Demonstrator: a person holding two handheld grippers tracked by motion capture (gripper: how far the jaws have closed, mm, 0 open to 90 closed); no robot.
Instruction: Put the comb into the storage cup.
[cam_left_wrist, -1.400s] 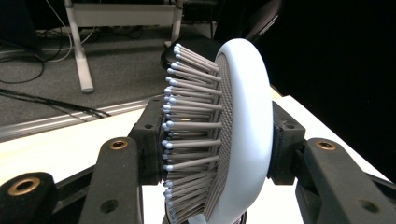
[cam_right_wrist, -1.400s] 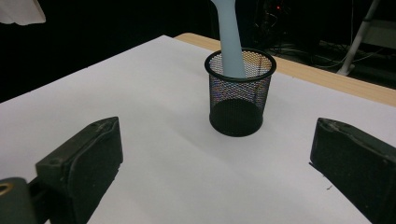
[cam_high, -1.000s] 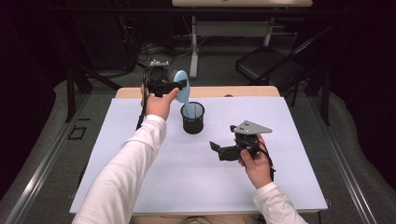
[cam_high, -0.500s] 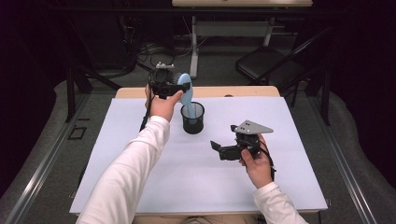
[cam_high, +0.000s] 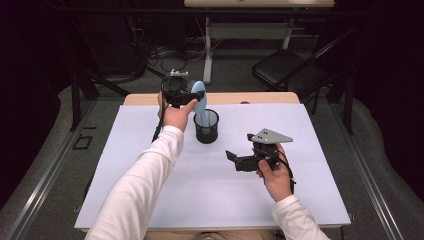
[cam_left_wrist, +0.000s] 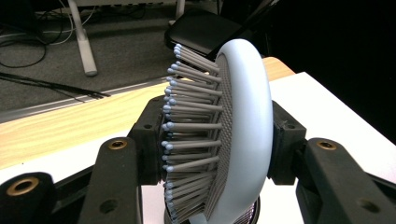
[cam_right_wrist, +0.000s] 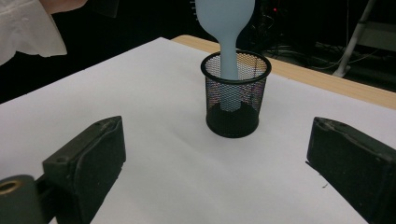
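Lowering the pale blue hairbrush (cam_high: 199, 98) handle-first into the mesh cup (cam_high: 206, 128), the left gripper (cam_high: 181, 95) clamps its head and next needs only to let go, while the right gripper (cam_high: 239, 161) waits with jaws apart.

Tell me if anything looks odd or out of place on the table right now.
Nothing spilled or damaged. The hairbrush stands handle-down in the upright mesh cup, leaning a little, its head clamped in the left gripper. The right gripper hangs open over the white sheet.

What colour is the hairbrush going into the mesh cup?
Pale blue hairbrush, bristles included; clearest in the left gripper view.
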